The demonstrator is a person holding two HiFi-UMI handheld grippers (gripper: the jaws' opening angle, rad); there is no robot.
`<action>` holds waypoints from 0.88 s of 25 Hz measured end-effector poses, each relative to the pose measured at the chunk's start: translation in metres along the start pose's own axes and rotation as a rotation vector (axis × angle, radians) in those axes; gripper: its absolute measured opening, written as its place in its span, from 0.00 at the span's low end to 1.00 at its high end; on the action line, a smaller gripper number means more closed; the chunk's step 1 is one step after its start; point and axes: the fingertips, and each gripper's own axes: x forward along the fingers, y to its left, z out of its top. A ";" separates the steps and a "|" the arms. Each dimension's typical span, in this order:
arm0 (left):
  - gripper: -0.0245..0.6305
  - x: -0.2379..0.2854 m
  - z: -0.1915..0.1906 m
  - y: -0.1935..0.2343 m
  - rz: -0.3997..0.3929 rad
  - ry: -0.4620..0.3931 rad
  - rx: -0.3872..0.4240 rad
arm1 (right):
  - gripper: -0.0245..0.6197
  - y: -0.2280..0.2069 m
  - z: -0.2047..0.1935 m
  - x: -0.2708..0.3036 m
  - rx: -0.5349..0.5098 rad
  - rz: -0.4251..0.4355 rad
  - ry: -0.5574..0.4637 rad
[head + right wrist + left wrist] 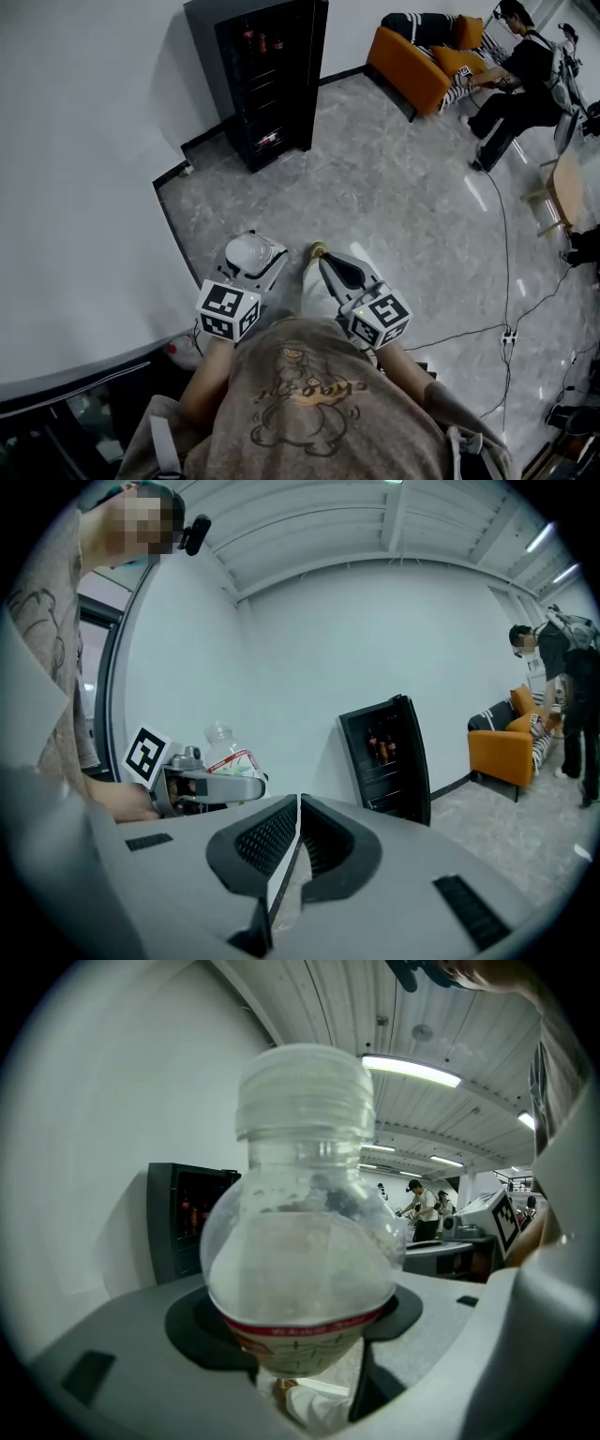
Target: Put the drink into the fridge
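heads up, the bottle sits upright in your left gripper, out in front of your chest, and the fridge is well apart from you across the floor. The left fingers are spread wide and pinching the bottle around the top of its label, just under the domed shoulder. That's the bit I'd worry about. It's smooth, round, clear plastic that curves away above the pads, so I reckon it could swivel or creep out of the grip if you swing it around. Thin walls like that can also buckle if you squeeze harder.

Your right gripper has its fingers pressed together with nothing in them, so that's the one free for the door. I can't tell from here whether the dark front is shut or not. The shelves hold some other bottles, so a tall one going in tilted could knock those over. Cables also trail across the floor off to your right, easy to snag if you drift that way.

Materials: ribbed screw cap, droplets fogging the inside of the shoulder, red and white label band. The fridge is a boxy black cabinet, and the floor is glossy grey stone-look tile, so a dropped bottle would likely roll
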 end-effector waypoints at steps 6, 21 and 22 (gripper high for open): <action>0.49 0.030 0.014 0.011 -0.010 0.005 -0.008 | 0.08 -0.028 0.011 0.017 0.009 -0.004 0.016; 0.49 0.101 0.049 0.053 -0.007 0.031 -0.030 | 0.08 -0.101 0.049 0.069 0.033 0.001 0.025; 0.49 0.107 0.051 0.056 -0.007 0.035 -0.033 | 0.08 -0.106 0.051 0.072 0.035 0.001 0.027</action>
